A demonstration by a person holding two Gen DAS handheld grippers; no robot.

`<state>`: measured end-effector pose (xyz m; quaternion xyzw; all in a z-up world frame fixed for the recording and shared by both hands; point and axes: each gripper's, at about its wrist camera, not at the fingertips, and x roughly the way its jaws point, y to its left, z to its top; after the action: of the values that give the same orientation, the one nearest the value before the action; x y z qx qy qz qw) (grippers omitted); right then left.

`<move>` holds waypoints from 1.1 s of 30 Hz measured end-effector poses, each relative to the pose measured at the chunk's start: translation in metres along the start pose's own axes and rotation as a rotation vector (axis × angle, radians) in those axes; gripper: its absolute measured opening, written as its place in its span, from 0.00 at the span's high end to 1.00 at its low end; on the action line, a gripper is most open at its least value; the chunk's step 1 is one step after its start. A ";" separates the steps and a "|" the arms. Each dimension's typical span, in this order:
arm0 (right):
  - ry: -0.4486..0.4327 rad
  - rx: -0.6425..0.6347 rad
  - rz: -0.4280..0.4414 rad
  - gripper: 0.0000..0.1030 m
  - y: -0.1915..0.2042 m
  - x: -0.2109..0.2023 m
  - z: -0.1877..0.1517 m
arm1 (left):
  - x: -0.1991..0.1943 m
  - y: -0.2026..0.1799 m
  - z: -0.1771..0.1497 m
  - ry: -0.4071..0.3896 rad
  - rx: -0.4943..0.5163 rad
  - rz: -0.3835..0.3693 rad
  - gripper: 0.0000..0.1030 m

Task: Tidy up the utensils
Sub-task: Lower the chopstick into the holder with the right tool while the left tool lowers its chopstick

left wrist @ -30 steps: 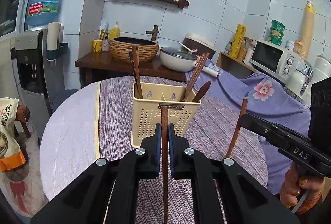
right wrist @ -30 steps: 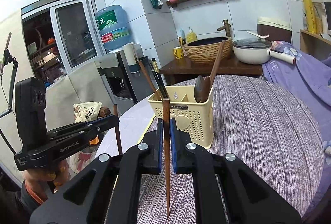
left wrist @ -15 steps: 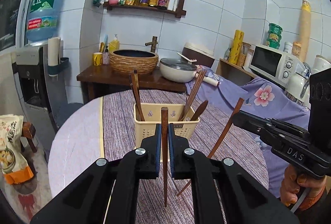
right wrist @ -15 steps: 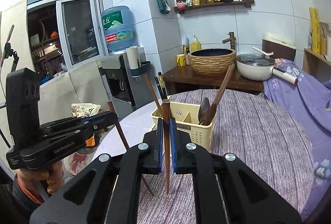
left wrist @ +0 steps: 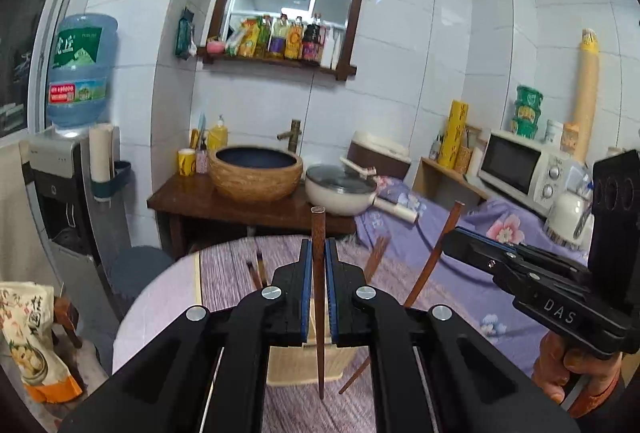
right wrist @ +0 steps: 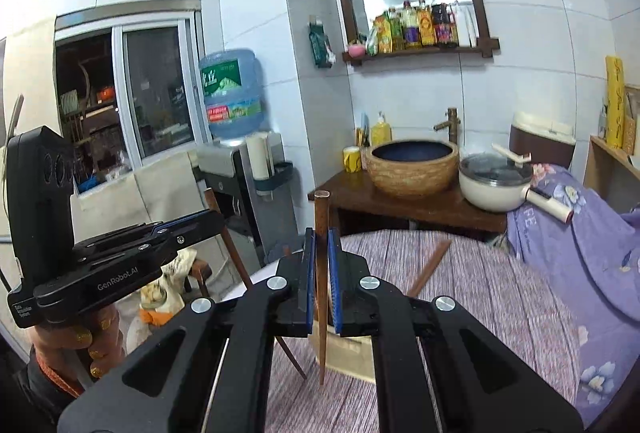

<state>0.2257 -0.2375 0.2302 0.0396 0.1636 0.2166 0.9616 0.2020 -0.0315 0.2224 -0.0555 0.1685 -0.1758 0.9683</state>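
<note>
Left gripper [left wrist: 319,297] clamped on a chopstick [left wrist: 318,233], upright. Right gripper [right wrist: 321,297] clamped on a second chopstick [right wrist: 321,217]. Holder [left wrist: 308,365] sits below and just beyond the fingers. Risk: tips miss a slot or snag stored chopsticks [left wrist: 256,271], tipping it. Both grippers point slightly downward.

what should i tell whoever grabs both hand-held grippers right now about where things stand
Left hand-held gripper: shut on a dark brown wooden chopstick, held upright.
Right hand-held gripper: shut on a second brown wooden chopstick, also upright.
Both hang above the cream plastic utensil caddy on the round table with the purple striped cloth.
Done: some chopsticks already stand in the caddy.
Left: drop these two in.
</note>
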 end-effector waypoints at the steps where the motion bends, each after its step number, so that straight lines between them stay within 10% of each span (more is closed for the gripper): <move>1: -0.014 -0.003 -0.003 0.93 0.001 -0.001 0.006 | -0.001 0.000 0.010 -0.024 -0.005 0.007 0.93; 11: -0.111 -0.064 -0.126 0.93 0.004 0.027 0.041 | 0.039 -0.004 0.046 -0.091 -0.021 0.112 0.93; 33: 0.082 -0.010 -0.157 0.95 -0.027 0.102 -0.065 | 0.107 0.031 -0.060 0.122 -0.034 0.142 0.94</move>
<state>0.3015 -0.2179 0.1346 0.0132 0.2042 0.1428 0.9684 0.2858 -0.0441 0.1277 -0.0491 0.2334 -0.1068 0.9652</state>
